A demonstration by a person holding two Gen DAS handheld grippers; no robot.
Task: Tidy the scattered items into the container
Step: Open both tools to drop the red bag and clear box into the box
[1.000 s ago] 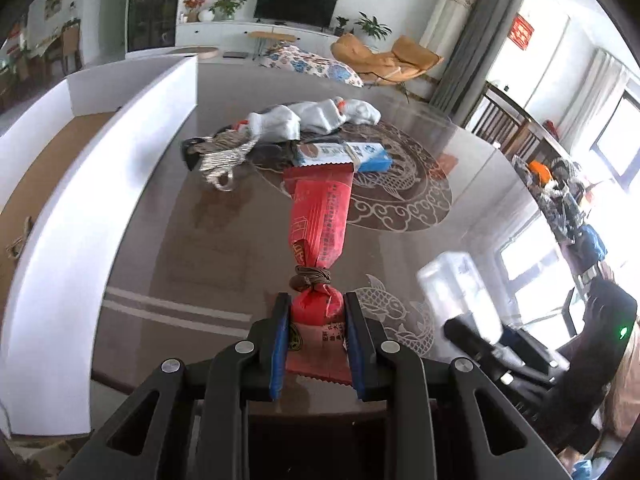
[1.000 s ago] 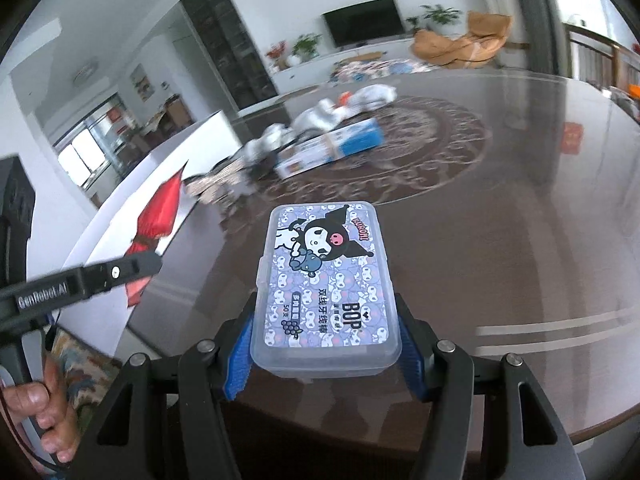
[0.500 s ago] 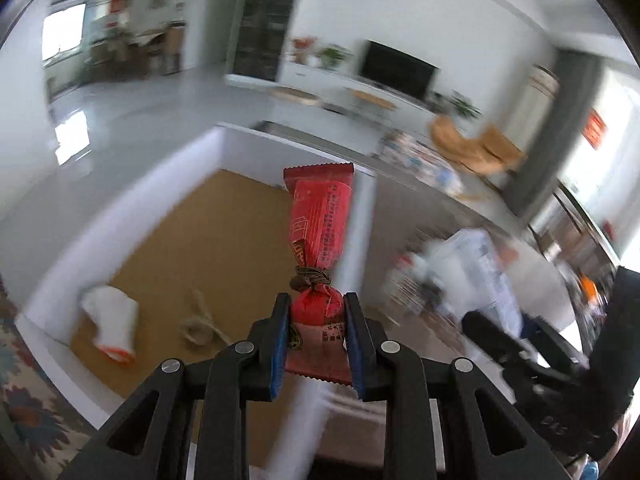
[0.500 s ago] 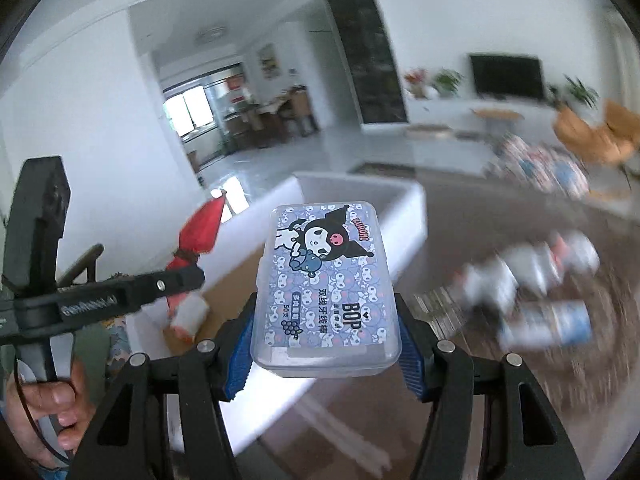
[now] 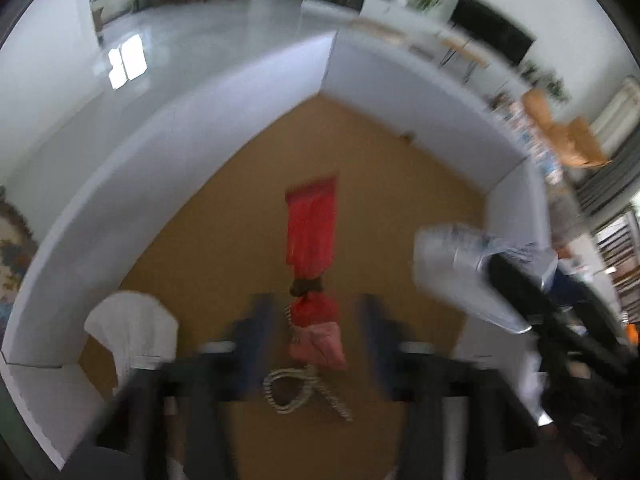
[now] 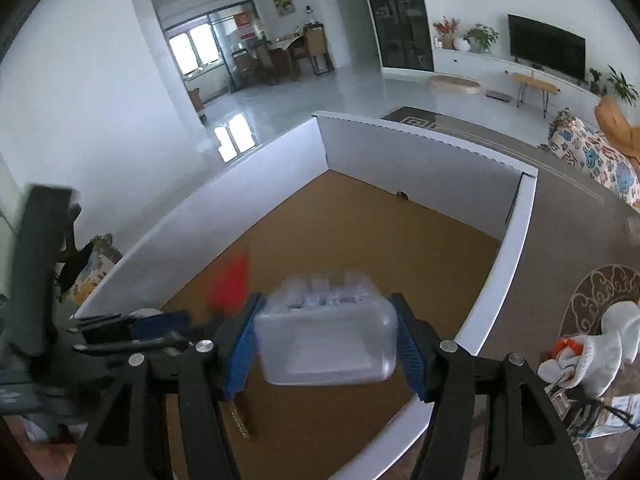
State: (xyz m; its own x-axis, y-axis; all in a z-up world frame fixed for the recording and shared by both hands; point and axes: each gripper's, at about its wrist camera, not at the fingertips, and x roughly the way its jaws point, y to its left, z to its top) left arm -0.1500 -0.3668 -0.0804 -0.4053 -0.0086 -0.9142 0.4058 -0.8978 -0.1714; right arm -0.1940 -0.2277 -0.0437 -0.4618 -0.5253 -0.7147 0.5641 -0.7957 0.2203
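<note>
Both grippers hang over the white-walled box (image 5: 224, 92) with a brown floor (image 6: 360, 232). My left gripper (image 5: 314, 332) is open, its jaws spread apart; the red snack packet (image 5: 310, 240) sits loose between them, blurred, over the box floor. My right gripper (image 6: 326, 340) has its blue pads wider than the clear plastic case (image 6: 326, 344), which tilts forward and blurs between them. The case also shows in the left wrist view (image 5: 464, 268). The red packet shows in the right wrist view (image 6: 230, 284).
In the box lie a white glove (image 5: 132, 332) and a coiled beige cord (image 5: 296, 388). On the dark table to the right of the box are a white glove with an orange tip (image 6: 592, 352) and other loose items (image 6: 600, 420).
Both grippers swung from the table to over the box and tipped downward. The left jaws opened and released the red packet. The right jaws spread and the case tipped forward.
</note>
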